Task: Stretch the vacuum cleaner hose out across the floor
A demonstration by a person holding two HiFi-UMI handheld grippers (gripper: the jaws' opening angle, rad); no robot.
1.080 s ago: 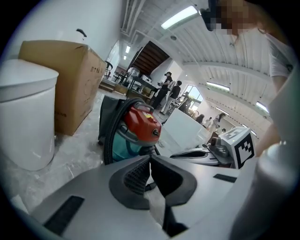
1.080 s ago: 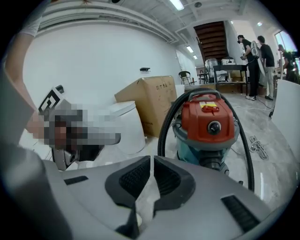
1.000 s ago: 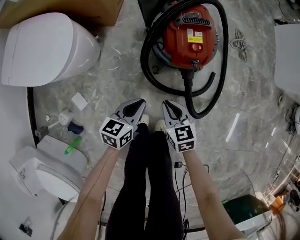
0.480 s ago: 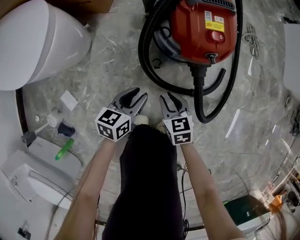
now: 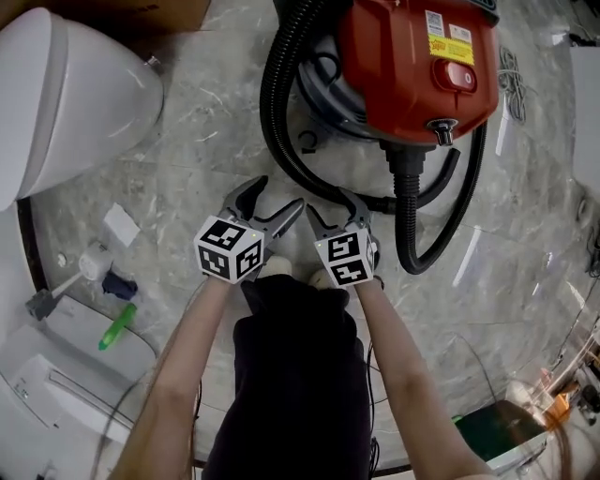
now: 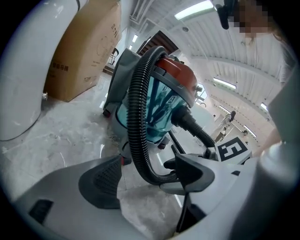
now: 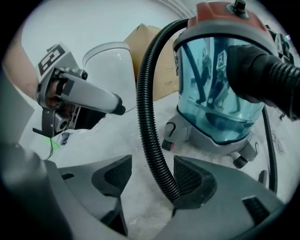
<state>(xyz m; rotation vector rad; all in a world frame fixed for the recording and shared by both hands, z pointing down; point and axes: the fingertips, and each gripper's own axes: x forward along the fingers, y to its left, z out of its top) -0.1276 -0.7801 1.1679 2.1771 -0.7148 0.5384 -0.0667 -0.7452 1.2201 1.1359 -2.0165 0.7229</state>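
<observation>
The red vacuum cleaner [image 5: 412, 66] stands on the marble floor at the top of the head view. Its black ribbed hose [image 5: 281, 141] loops round it and ends in a curl [image 5: 422, 253] at the right. Both grippers are low over the hose's near bend. My left gripper [image 5: 277, 195] has just been opening, and the hose [image 6: 139, 140] runs up between its jaws, close to the right one. The right gripper [image 5: 336, 208] has also just been opening. There the hose [image 7: 150, 136] lies against the right pad [image 7: 193, 180], with a gap to the left pad.
A white toilet [image 5: 66, 94] and a cardboard box [image 5: 141, 11] stand at the upper left. Another toilet [image 5: 56, 384] is at the lower left, with a green item [image 5: 117, 326] and small parts near it. The person's shoes [image 5: 277, 267] are just behind the grippers. Cables [image 5: 511, 80] lie by the vacuum.
Both grippers have dropped towards the floor and come up to the hose's near bend. Their jaws, shut a second ago, now stand apart around the hose.
</observation>
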